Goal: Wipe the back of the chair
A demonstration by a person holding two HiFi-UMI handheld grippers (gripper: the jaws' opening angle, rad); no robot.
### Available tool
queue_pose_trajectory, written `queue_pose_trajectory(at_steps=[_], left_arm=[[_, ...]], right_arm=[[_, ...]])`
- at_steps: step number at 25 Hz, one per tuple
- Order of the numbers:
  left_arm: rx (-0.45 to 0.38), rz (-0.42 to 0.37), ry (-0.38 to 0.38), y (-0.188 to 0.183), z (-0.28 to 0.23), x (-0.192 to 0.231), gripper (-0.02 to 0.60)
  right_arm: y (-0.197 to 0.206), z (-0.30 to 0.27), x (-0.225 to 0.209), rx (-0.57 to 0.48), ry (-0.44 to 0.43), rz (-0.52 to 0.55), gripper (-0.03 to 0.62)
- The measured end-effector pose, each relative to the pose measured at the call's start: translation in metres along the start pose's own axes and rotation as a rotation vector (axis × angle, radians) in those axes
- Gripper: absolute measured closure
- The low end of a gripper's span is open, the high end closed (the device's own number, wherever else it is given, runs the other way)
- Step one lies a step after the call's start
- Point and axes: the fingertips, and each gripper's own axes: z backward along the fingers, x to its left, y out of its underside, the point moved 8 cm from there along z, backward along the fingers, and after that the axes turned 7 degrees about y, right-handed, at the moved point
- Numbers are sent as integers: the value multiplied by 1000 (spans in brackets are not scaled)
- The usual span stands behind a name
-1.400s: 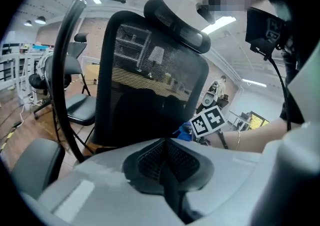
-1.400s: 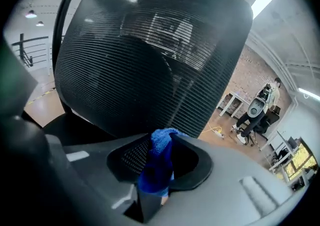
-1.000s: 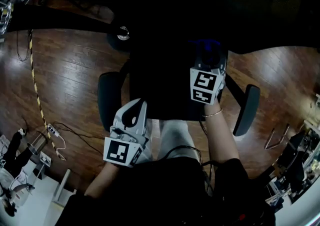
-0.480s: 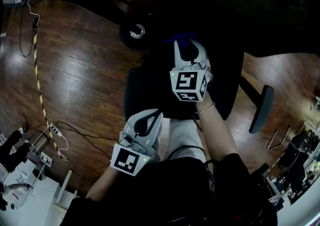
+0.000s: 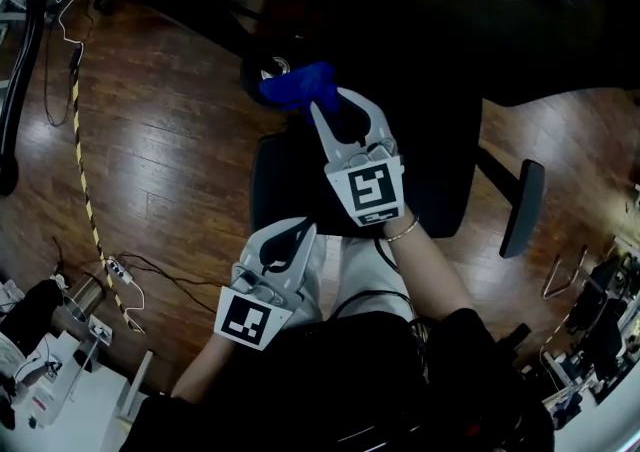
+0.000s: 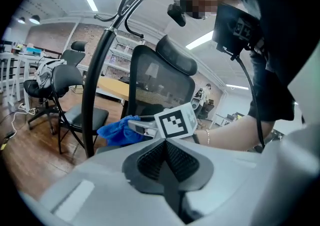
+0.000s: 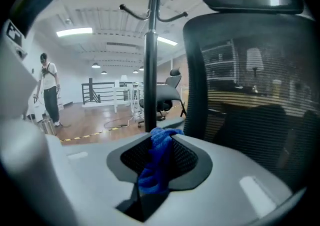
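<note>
Near chair back [image 7: 250,95], blue cloth [image 7: 157,160] clamped

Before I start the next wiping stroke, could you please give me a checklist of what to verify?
1. Blue cloth gripped by the right gripper: ok, pinched between its jaws.
2. Cloth lined up on the chair back: not ok, the gripper points past its edge, with the mesh off to one side.
3. Cloth touching the back: cannot tell.
4. Coat stand pole clear of the stroke: cannot tell, it stands close beside that edge.
5. Left gripper out of the way: ok, jaws together, empty, held near the person's body.
</note>
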Motion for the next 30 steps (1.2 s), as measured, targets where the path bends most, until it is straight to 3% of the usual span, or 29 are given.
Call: queue_pose_trajectory(at_steps=[3,7,10,12,14,18,23,26,30], left_arm=[[21,-26,20,-3,-15,-7,574],[65,-47,55,-3,-47,-29,574],[68,7,79,-1,-74,-43,574],[56,12,66,-2,-91,-53,574],[74,-35,45,-2,-107,-61,574],[108,-55,33,3,-133,-70,574],[99,-11,-18,5,-149,-78,574],[82,19,-35,8,-147,-77,574],[42,69,-80,16,-135,-69,574]], right_arm=[[14,44,-38,43,101,-33,490],[72,112,-117,204,330,-72,490],[124,153,-178,347,490,-138,490],[151,168,-210,417,557,-182,490],[168,174,-233,452,605,-210,490],[182,159,-262,523,754,-83,490],[194,133,-280,587,686,25,490],[185,119,-285,579,625,95,490],[174,110,-277,553,603,116,490]])
